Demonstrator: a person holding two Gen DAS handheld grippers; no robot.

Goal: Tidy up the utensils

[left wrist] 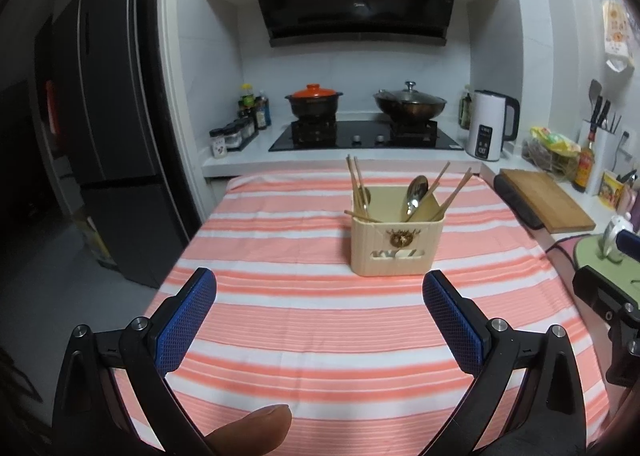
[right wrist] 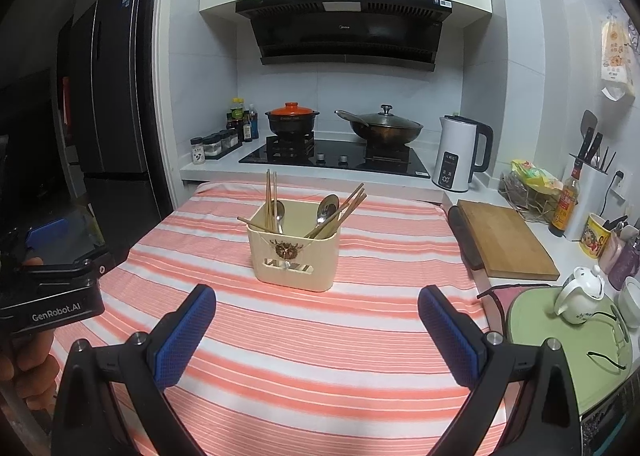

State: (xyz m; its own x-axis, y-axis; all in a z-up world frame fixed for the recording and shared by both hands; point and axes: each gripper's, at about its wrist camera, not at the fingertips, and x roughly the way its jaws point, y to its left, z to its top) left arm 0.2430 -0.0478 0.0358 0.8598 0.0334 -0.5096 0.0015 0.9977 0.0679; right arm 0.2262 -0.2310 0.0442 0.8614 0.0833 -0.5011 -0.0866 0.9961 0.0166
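Well ahead of both tongs: caddy

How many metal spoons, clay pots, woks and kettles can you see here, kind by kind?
Metal spoons, in the utensil holder: 2
Clay pot with orange lid: 1
Lidded wok: 1
White electric kettle: 1
Total: 5

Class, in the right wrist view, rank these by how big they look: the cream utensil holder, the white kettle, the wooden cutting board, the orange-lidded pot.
1. wooden cutting board
2. cream utensil holder
3. white kettle
4. orange-lidded pot

Kettle and pot stand farther back, so true sizes may differ.
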